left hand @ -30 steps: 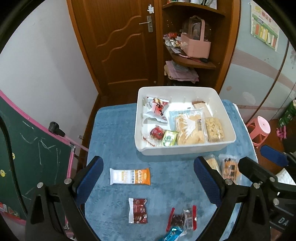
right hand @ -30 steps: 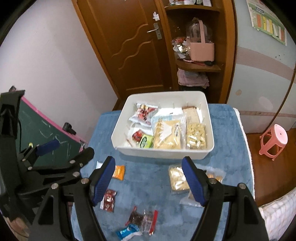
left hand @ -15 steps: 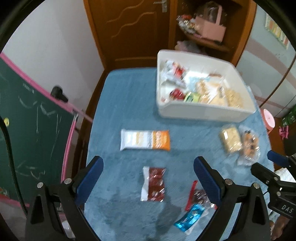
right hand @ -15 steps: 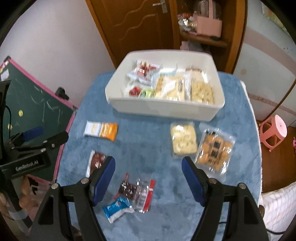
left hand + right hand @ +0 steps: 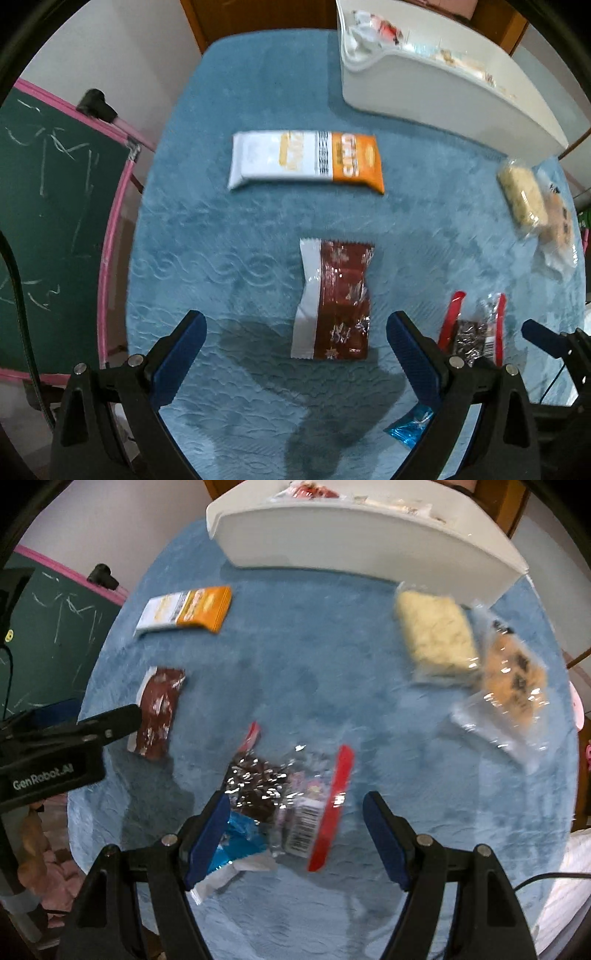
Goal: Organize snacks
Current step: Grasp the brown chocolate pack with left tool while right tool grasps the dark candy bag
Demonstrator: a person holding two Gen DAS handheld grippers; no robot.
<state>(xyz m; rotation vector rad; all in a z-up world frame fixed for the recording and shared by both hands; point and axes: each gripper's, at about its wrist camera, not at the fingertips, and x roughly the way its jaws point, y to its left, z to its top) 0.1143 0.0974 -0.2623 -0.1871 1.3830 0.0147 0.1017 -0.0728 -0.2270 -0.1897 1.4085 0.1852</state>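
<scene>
Loose snacks lie on a blue-covered table. My left gripper hangs open just above a brown and white packet, whose lower end lies between the fingers. Farther off lies an orange and white bar. My right gripper is open over a clear packet with red edges and a blue wrapper, which its left finger partly covers. The white bin holding several snacks stands at the far side. The left gripper's body shows at the left edge of the right wrist view.
A pale cracker pack and a clear pack of chocolate-chip cookies lie right of centre, near the bin. A green chalkboard with a pink frame stands beyond the table's left edge. A wooden door is behind the bin.
Both grippers have sunk toward the table and tipped downward, so the snacks look much larger. The bin has slid to the top of both views. Jaws stay as wide as before.
</scene>
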